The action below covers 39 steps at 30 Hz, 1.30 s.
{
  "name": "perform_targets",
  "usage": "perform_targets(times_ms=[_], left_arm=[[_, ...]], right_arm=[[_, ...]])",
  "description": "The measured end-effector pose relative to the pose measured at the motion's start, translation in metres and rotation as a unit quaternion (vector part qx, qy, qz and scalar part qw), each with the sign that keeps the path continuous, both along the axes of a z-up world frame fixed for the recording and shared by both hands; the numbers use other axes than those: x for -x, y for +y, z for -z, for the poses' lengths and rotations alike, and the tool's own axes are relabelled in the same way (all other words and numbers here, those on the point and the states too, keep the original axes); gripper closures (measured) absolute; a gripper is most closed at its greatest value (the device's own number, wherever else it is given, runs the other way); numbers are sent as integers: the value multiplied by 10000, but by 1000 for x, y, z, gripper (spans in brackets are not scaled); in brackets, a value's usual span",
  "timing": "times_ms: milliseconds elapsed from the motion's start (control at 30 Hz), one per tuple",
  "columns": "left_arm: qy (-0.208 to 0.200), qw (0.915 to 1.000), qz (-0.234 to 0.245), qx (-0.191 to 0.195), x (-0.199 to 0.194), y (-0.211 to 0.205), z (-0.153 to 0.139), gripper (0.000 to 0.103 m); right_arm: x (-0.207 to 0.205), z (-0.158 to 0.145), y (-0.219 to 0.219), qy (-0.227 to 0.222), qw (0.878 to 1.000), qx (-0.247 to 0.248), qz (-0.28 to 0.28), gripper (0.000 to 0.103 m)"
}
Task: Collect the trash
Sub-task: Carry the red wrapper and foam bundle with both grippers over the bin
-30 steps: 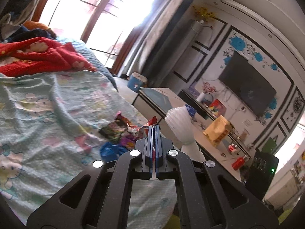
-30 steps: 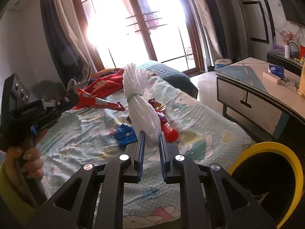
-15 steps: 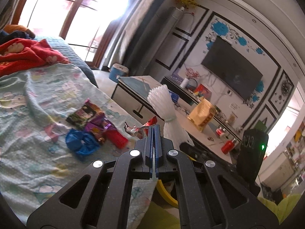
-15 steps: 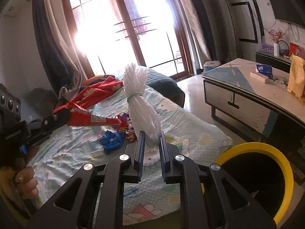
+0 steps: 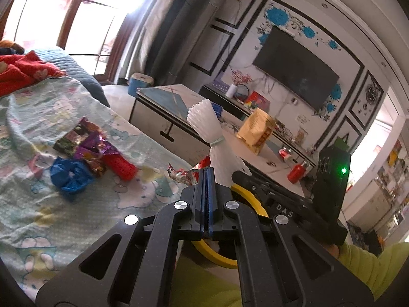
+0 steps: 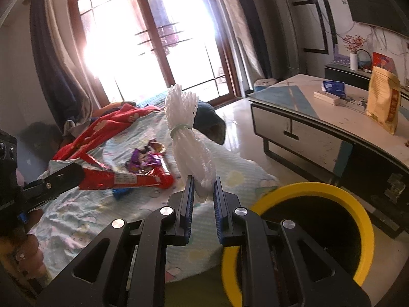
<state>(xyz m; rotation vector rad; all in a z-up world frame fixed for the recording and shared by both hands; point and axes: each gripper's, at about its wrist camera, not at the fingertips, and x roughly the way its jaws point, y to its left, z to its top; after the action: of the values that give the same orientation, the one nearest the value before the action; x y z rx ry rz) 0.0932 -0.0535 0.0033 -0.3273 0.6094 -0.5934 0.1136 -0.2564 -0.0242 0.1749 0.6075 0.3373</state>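
White foam net (image 6: 190, 151), red wrapper (image 6: 127, 179), yellow-rimmed bin (image 6: 355, 204).

Blown-out glare from window (image 6: 150, 48), fisheye-warped edges, dark corners.

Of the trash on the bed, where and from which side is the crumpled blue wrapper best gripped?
Judging by its pose, grip the blue wrapper across its raised, crumpled middle, coming from above: it lies flat on the bedsheet, and purple wrappers crowd its far side.

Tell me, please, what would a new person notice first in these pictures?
The white foam net bundle stands upright in the right gripper, just left of the yellow-rimmed bin. The left gripper grips a red wrapper, and more bright wrappers lie on the bedsheet.
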Motion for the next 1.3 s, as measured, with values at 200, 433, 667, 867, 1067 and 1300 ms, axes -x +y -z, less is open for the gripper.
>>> perform_targets(times_ms=[200,433,667,867,1067,1300], left_arm=[[36,9996,253,-73,1,-22,6,103],[57,9980,602,-206,4,-49,16,103],[102,9958,862,-286,7,-72,24,103],[168,9938,1040,-364,8,-89,34,103],[277,9906,1241,-501,8,-108,47,103],[536,9857,1433,-701,4,-125,71,103]], right_arm=[[2,7,-24,89,9996,42,267,88],[8,15,-53,181,9980,75,600,89],[14,24,-78,257,9957,112,878,89],[17,33,-96,385,9934,129,1073,89],[22,45,-111,542,9912,132,1205,89],[26,61,-126,816,9873,127,1354,88]])
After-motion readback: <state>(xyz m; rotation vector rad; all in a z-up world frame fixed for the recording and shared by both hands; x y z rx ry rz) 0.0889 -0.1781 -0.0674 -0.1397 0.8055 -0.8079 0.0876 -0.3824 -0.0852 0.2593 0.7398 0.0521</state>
